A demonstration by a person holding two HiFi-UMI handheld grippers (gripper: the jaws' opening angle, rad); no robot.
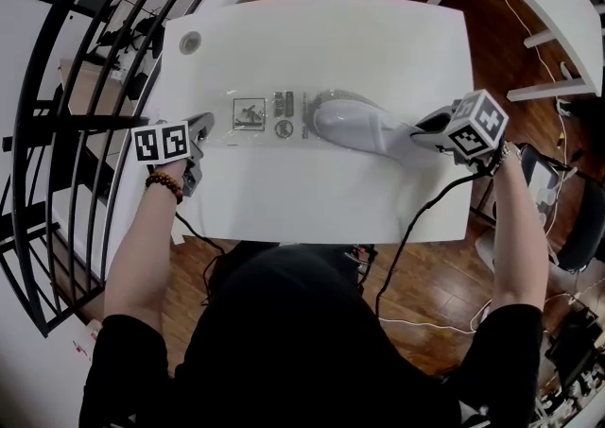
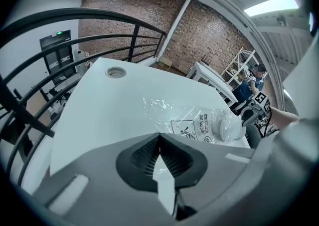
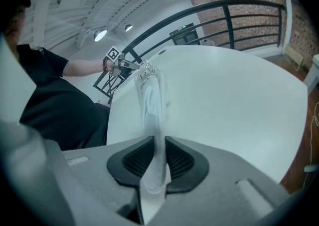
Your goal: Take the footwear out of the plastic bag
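Left gripper [image 2: 159,142] pinches crinkly clear bag [image 2: 164,109] | right gripper [image 3: 155,142] clamps smooth white footwear [image 1: 354,124], seemingly

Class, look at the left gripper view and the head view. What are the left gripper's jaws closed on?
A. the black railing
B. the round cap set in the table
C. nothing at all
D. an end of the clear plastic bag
D: the left gripper is shut on a thin edge of the plastic bag, which lies across the table towards the footwear.
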